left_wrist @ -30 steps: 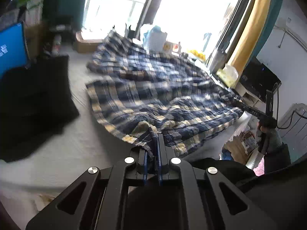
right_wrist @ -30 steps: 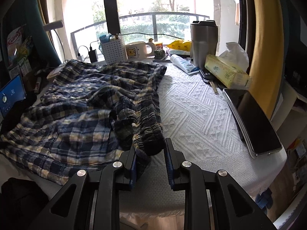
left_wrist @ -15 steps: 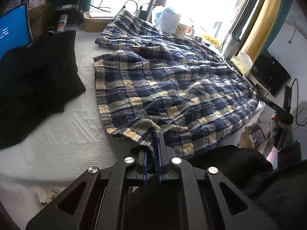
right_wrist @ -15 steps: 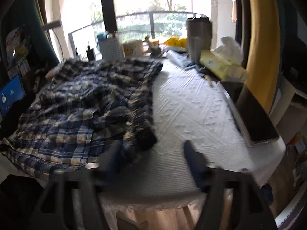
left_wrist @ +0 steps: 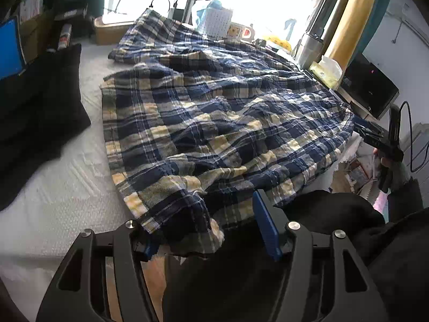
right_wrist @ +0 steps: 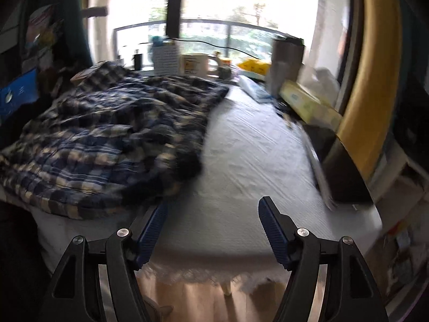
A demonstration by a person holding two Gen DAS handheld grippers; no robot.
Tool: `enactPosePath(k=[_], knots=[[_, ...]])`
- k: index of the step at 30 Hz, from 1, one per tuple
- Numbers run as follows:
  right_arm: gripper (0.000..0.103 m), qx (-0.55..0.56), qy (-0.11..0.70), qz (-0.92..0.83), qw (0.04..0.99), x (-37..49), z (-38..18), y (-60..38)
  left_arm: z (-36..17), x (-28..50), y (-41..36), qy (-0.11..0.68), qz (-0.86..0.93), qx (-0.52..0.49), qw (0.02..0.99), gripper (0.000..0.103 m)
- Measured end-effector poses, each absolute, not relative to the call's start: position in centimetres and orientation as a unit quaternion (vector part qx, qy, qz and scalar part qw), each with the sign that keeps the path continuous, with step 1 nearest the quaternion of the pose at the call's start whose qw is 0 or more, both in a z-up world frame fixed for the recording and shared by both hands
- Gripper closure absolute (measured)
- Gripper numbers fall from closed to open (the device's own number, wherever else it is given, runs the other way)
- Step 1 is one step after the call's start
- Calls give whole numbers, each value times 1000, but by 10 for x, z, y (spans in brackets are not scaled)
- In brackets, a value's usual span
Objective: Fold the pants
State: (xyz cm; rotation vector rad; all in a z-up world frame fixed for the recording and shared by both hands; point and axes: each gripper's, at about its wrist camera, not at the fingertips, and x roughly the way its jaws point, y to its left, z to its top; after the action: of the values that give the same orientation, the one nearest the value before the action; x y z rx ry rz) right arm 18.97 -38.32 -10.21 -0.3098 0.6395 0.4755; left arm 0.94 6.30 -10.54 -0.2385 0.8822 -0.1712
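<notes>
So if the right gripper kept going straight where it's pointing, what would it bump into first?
Probably the bare white tablecloth. The right gripper points down at it with open jaws; the plaid pants lie just to its left. The picture is blurred, so depth is uncertain.

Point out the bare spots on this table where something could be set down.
Two patches of the white textured tablecloth are bare: one between the blue-and-yellow plaid pants and the yellow tissue box; another between the pants and the black cloth at the near edge. The window end is crowded with a mug and steel tumbler.
</notes>
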Motion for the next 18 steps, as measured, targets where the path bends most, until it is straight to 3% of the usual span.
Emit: enactPosePath(k=[2,3,7,18], knots=[[31,-156,299,242,910,192,-101,-373,-106,8,62,419,-80,-111,898,42],[37,-154,294,250,909,195,-100,-369,-106,7,61,416,-78,-105,900,44],[77,-150,284,275,906,200,-100,-359,-107,5,63,419,-60,-90,902,88],[78,-124,268,263,919,190,-77,-371,-51,-10,68,322,-43,-91,941,96]])
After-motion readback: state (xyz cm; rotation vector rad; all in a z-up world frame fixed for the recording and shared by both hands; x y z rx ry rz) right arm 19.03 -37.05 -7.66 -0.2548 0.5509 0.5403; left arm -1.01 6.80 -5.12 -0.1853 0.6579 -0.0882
